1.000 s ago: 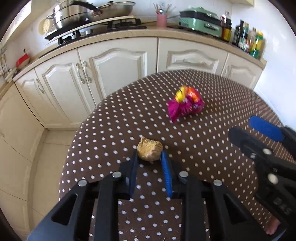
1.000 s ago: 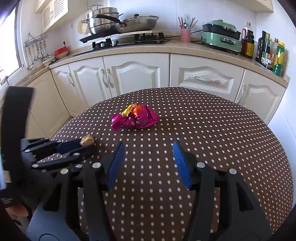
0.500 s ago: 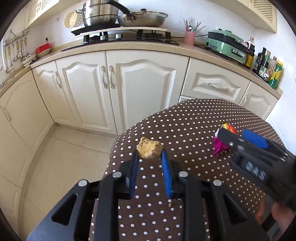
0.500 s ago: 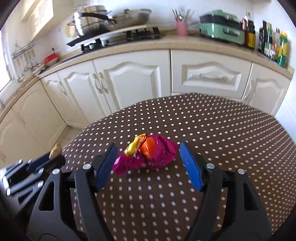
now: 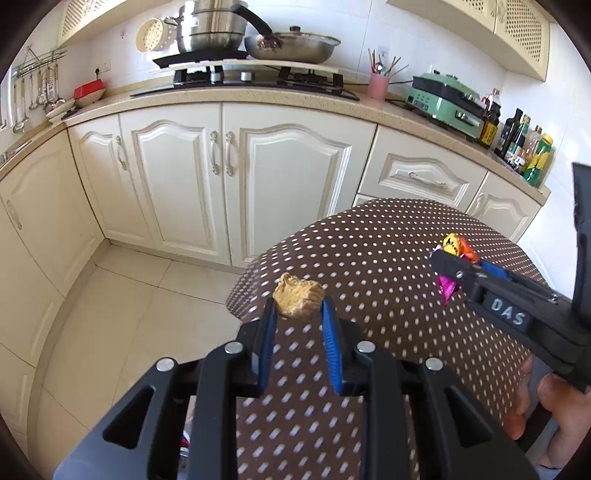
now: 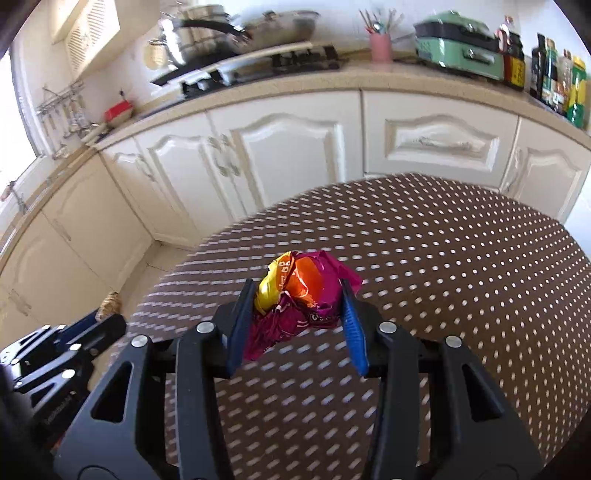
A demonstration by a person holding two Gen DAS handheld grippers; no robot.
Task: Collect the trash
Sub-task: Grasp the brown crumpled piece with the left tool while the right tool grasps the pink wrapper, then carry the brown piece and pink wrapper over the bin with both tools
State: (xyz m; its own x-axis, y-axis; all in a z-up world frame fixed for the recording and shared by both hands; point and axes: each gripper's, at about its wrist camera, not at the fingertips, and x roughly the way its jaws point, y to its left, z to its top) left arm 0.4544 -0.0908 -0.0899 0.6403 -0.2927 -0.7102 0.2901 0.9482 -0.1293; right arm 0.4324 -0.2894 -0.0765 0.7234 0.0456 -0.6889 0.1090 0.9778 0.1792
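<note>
left gripper (image 5: 298, 317) lifted brown wad (image 5: 297, 297) off table | right gripper (image 6: 297, 317) closed on wrapper (image 6: 301, 291)

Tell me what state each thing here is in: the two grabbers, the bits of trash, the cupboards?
Left gripper: shut on the brown crumpled wad, held off the table.
Right gripper: shut on the pink snack wrapper.
Cabinet doors: closed.
Drawer: closed.
Polka-dot table: bare where visible.

Polka-dot table (image 5: 369, 258); pots (image 5: 210, 29) on stove; pink utensil cup (image 5: 379, 85).
</note>
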